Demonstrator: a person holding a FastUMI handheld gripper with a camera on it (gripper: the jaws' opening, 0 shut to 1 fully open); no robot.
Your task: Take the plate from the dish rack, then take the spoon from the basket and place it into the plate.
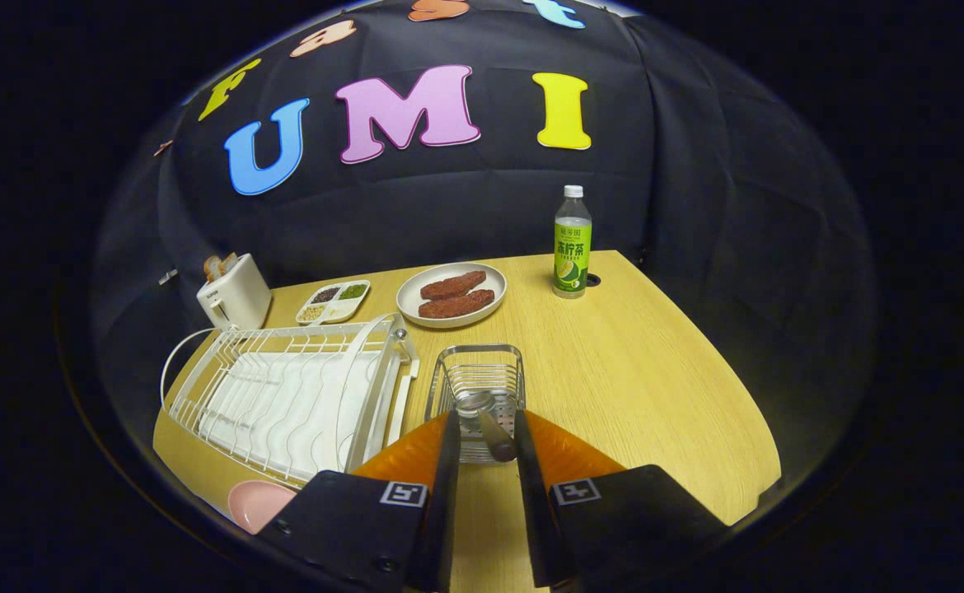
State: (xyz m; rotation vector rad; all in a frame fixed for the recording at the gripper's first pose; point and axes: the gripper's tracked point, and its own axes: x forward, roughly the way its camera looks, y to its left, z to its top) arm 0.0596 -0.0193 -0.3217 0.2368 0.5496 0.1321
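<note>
A metal spoon (488, 424) with a dark handle lies in the wire basket (479, 366), its handle pointing back toward me. My gripper (486, 422) is open at the basket's near side, one finger on each side of the spoon handle, with gaps between the fingers and the handle. The white dish rack (284, 391) stands left of the basket and holds no plate. A pink plate (255, 502) lies flat on the table in front of the rack, left of my left finger and partly hidden by it.
Behind the rack stand a white toaster (233, 296) and a divided seasoning tray (334, 302). A white plate with two brown meat pieces (451, 295) sits beyond the basket. A green drink bottle (572, 243) stands at the back right. The wooden table (647, 387) extends right.
</note>
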